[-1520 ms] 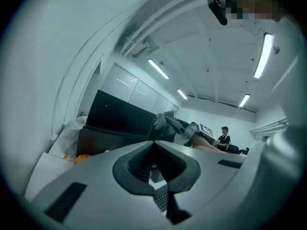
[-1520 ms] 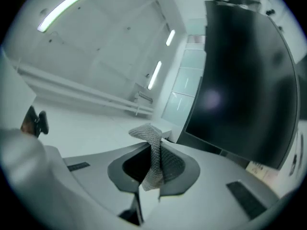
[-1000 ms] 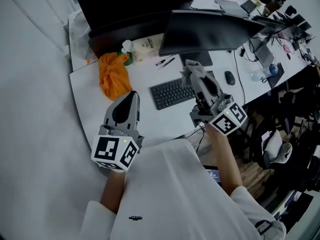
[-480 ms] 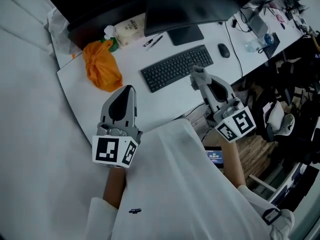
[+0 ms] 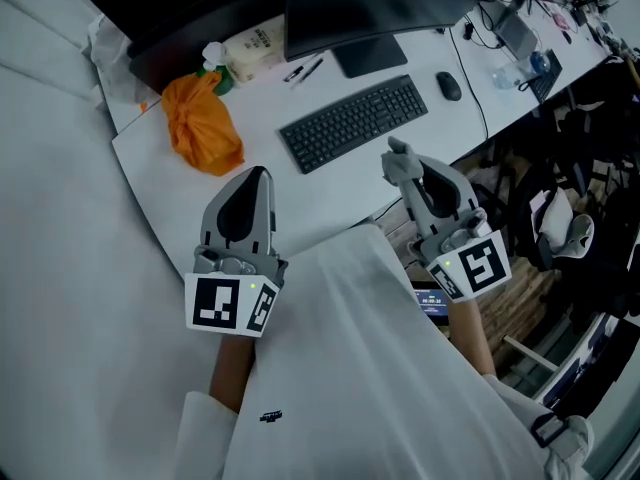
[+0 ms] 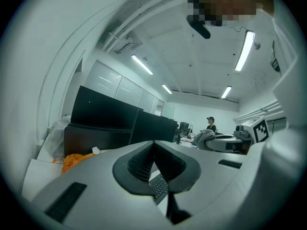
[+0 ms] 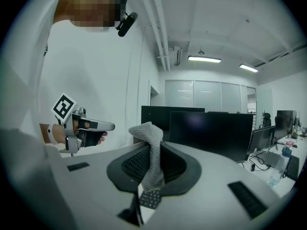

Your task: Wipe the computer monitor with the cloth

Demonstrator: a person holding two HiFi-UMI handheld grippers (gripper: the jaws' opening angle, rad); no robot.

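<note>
Right hand-held gripper [image 5: 400, 160], pinching cloth [image 7: 150, 150], retreated from monitor [image 5: 370, 3]; left hand-held gripper [image 5: 257, 178] closed empty.

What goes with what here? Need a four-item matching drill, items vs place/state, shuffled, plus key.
Items:
1. cloth
2. left gripper
3. orange bag
4. mouse

Place/state:
A. on the desk, right of the keyboard in the head view
B. jaws shut, nothing between them
C. clamped in the right gripper
D. on the desk, left of the keyboard in the head view

Pairs: 1-C, 2-B, 3-D, 4-A
</note>
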